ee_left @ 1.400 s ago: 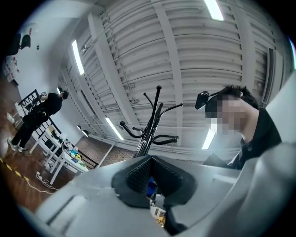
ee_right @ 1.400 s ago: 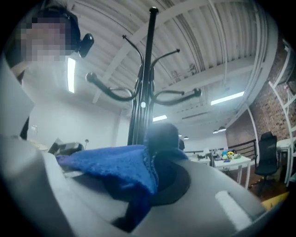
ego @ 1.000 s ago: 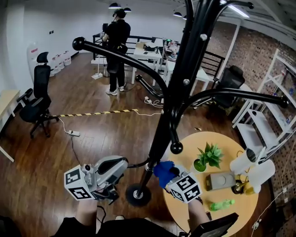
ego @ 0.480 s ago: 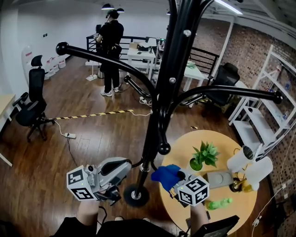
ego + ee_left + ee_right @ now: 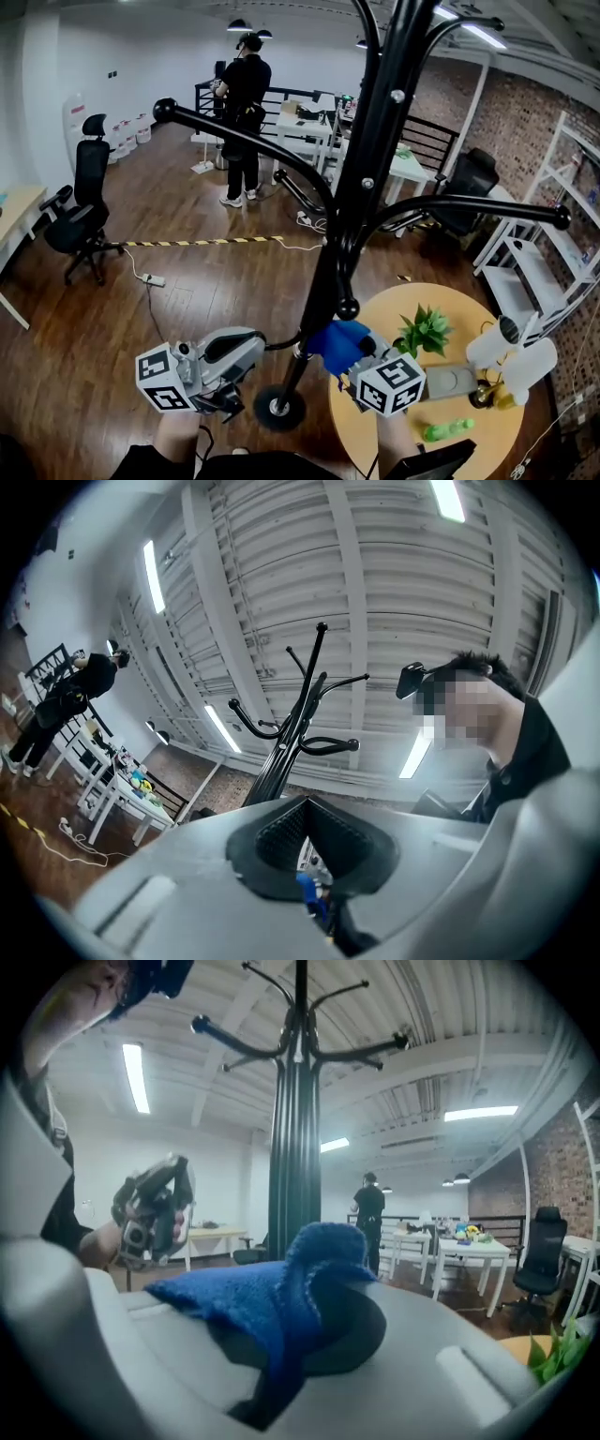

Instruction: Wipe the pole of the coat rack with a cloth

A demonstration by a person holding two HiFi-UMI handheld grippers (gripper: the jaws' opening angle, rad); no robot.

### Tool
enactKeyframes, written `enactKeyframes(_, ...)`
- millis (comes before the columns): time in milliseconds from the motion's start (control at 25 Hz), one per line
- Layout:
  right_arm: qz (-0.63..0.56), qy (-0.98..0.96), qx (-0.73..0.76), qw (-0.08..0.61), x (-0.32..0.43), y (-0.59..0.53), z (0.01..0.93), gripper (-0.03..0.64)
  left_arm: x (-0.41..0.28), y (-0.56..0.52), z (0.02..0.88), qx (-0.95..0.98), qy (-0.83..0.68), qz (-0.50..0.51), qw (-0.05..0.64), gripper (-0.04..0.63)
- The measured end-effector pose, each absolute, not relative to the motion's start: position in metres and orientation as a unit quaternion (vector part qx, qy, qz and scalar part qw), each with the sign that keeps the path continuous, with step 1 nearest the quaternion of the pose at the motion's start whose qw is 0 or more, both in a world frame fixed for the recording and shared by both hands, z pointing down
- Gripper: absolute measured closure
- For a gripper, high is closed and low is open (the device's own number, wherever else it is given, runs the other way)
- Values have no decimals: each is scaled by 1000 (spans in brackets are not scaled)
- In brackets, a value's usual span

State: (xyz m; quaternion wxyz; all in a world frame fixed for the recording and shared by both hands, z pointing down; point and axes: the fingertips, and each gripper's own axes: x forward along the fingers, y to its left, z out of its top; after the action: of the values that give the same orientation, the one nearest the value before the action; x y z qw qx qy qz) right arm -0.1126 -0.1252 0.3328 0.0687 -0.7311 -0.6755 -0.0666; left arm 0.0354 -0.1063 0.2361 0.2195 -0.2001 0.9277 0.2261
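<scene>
**A:** Where is there room round the pole (image 5: pixel 322 291)?

**B:** On its left there is open wooden floor (image 5: pixel 187 281), with the left gripper (image 5: pixel 246 345) near the lower pole.

**A:** And its right?

**B:** Tight. The round desk (image 5: pixel 469 305), with a plant (image 5: pixel 424 330) on it, stands just beside the base (image 5: pixel 278 410). A downturned hook (image 5: pixel 348 307) hangs just above the cloth (image 5: pixel 336 339) held in the jaws of the right gripper (image 5: pixel 361 354). Higher up, long arms (image 5: pixel 244 131) spread to both sides.

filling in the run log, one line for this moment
right claw: shut on blue cloth | blue cloth: beside pole, low | left claw: shut, empty
</scene>
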Motion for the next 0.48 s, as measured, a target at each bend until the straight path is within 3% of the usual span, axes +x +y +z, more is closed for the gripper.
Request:
enactKeyframes(320,85,-688,-710,-127,-112,-130,135,595,47,-110,229,-203,927,216,229,602)
enactKeyframes(480,144,-669,-707,-179,-104,-144,76,595,53,-109,232,-202,928,211,233,602)
